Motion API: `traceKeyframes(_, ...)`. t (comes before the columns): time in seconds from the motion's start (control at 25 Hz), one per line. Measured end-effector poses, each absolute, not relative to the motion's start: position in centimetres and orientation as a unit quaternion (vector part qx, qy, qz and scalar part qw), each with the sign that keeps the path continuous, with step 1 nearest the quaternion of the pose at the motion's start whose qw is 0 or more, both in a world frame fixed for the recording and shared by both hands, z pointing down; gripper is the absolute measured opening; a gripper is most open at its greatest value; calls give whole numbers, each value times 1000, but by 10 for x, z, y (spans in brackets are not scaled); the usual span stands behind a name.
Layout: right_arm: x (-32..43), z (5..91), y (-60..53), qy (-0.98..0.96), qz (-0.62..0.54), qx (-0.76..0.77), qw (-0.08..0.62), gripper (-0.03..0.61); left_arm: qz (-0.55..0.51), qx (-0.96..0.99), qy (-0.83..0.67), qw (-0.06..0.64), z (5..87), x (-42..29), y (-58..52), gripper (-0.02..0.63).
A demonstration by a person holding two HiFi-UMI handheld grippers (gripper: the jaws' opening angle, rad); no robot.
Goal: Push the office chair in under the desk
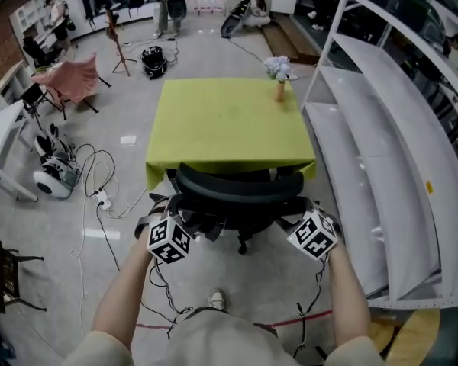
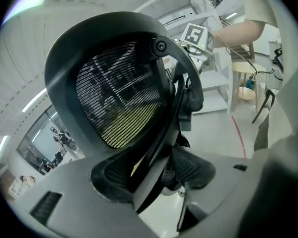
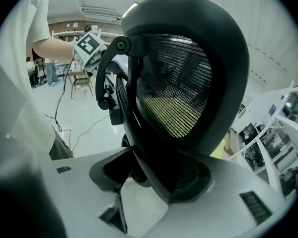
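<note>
While it stands upright, chair (image 1: 239, 189) faces desk (image 1: 227, 120)

The office chair (image 1: 239, 193) is sitting at frame centre, against the near edge of the worktop (image 1: 229, 120) above it. A flower vase (image 1: 278, 78) is standing on the worktop's far right corner. Shelving (image 1: 382, 128) is running down the right side. The left hand-held gripper (image 1: 174, 213) and right hand-held gripper (image 1: 301, 213) are flanking the chair back, with its edges lying between their jaws.
</note>
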State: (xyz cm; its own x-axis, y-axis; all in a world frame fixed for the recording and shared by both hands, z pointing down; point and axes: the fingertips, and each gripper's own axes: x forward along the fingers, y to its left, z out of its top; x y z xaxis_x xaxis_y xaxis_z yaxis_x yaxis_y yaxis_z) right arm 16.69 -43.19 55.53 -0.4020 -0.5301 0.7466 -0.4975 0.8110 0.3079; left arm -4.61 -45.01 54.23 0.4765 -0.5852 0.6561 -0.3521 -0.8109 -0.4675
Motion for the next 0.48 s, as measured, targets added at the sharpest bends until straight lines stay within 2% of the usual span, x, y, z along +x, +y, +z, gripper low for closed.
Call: traceKeyframes(0.48, 173, 554, -507, -834, -26, 321, 448, 229, -427, -847, 282, 145, 539, -40, -523, 250)
